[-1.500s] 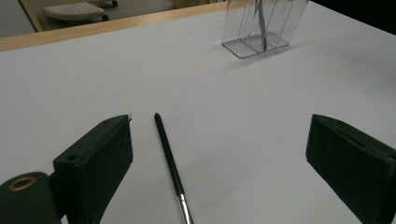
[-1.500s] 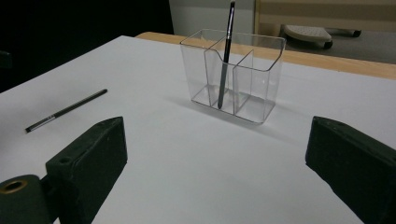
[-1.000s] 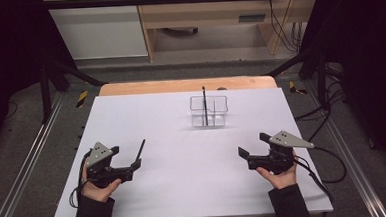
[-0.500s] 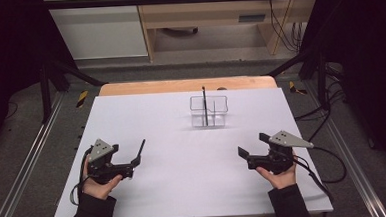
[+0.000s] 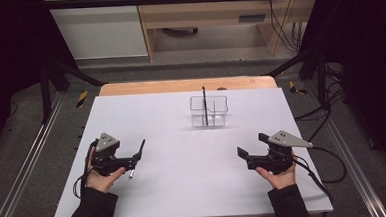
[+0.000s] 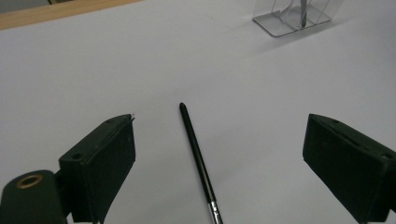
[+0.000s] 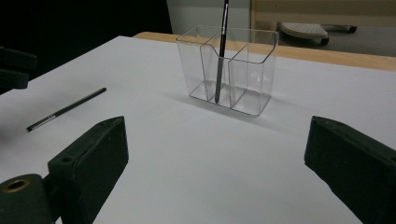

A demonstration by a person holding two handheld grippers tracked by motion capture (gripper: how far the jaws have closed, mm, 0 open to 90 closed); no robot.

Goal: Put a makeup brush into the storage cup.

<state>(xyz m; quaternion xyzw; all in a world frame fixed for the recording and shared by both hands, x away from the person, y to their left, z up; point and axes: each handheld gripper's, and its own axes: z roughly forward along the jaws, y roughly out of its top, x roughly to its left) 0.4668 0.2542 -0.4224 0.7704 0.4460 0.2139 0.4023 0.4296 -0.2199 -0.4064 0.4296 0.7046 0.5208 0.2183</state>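
black tongs [image 5: 133, 161] with grey triangular plates, trailing black cables, dark sleeves [image 5: 91, 214].

The white table [image 5: 185, 189] is evenly and softly lit from above, the brightest surface in the high view, while the surroundings to both sides fall into near black. That view is soft and slightly grainy, with fine detail smeared. Shadows are faint: a pale one spreads from the clear holder [image 7: 229, 70] toward the camera's right in the right gripper view. No hard glare shows; the holder's walls carry only thin highlights. In the left gripper view the pen [image 6: 198, 158] on the table is fairly sharp, while the near jaws are dark and a little blurred. The far background in the right gripper view is dim and soft.
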